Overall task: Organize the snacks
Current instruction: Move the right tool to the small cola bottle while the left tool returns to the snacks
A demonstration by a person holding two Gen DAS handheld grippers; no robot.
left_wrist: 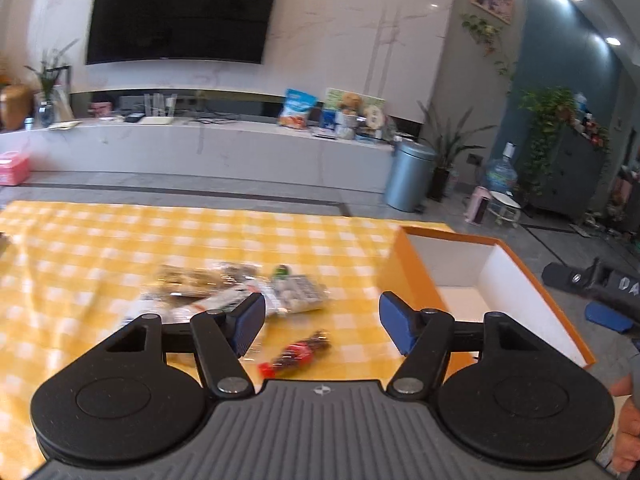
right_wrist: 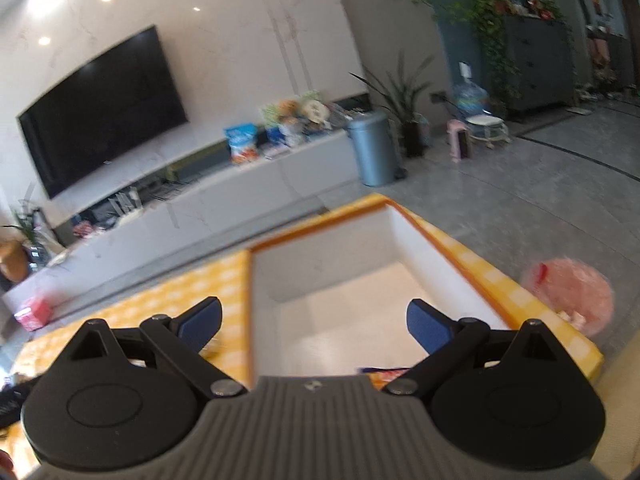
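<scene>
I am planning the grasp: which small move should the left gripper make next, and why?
Probably lower the left gripper onto the red snack packet: its fingers are open and empty, the packet lies between them on the yellow cloth, and the orange box waits alongside.

The left gripper (left_wrist: 322,322) hovers with jaws spread wide and nothing between them, over a red snack packet (left_wrist: 298,354) on the table (left_wrist: 100,248); a cluster of clear-wrapped snacks (left_wrist: 232,288) crowds the cloth just beyond its left finger. To its right the box (left_wrist: 404,264) raises an orange wall. The right gripper (right_wrist: 314,320) hangs jaws apart over the box's (right_wrist: 424,248) open white interior, walled on all visible sides.
</scene>
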